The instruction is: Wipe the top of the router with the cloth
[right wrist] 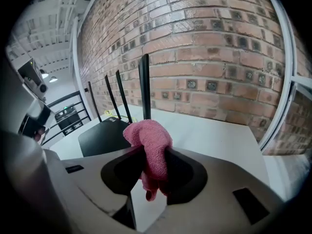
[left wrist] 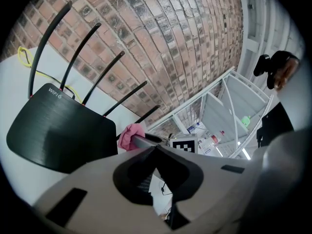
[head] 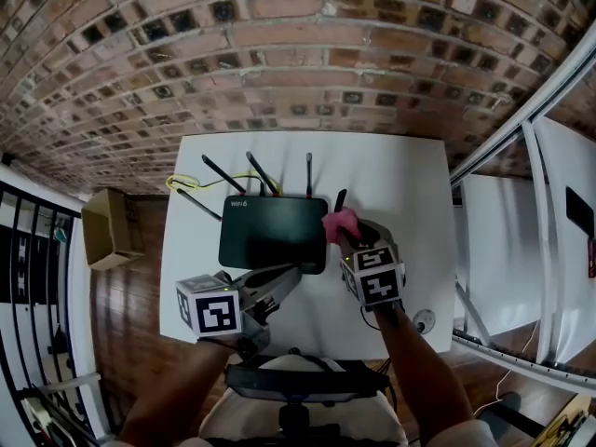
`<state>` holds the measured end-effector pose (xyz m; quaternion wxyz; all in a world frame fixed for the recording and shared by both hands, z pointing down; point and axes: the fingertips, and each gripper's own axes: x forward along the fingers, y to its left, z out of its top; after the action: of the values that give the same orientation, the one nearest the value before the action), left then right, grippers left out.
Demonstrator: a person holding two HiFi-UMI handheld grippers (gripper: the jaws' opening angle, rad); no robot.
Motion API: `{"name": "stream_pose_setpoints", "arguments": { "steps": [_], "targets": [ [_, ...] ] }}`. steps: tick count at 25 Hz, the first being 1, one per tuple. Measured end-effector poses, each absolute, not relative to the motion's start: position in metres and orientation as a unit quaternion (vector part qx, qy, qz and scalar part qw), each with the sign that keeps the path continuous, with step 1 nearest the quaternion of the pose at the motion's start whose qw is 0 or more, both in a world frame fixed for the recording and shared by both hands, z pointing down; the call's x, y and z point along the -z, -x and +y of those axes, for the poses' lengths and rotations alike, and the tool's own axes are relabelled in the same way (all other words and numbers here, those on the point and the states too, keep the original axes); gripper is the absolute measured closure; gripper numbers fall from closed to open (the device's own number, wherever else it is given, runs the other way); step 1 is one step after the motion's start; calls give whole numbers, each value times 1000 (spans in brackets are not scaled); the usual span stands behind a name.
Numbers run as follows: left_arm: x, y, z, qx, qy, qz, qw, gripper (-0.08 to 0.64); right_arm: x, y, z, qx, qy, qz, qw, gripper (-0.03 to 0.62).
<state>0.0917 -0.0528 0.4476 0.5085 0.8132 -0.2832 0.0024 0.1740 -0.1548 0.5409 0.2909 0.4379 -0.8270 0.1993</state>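
**Pink cloth pinched in your right tool, just beside the router's right edge**

Your right tool (head: 341, 235) pinches the pink cloth (right wrist: 150, 140) between its jaws, with a bunched fold standing above them and a tail hanging below. The cloth sits just off the right side of the black router (head: 272, 231), near the rightmost antenna (head: 339, 199), and not over the top panel. I cannot tell whether the cloth touches the router. The router lies flat on the white tabletop (head: 410, 184), its antennas pointing toward the brick wall (head: 307, 54), with a yellow cable (head: 186, 182) behind it. Your left tool (head: 294, 273) has its jaws pressed together with nothing between them, tips at the router's near edge.
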Motion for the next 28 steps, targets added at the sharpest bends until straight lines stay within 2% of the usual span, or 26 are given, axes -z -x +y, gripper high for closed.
{"name": "stream_pose_setpoints", "arguments": {
  "steps": [19,28],
  "targets": [
    [-444,-92,-47,-6,-809,-296,508,537,-584,-169,-150,-210,-405,-817,353,451],
    [-444,-97,-42,-7,-811,-293,507,537,-584,-174,-148,-195,-385,-826,362,452]
  ]
}}
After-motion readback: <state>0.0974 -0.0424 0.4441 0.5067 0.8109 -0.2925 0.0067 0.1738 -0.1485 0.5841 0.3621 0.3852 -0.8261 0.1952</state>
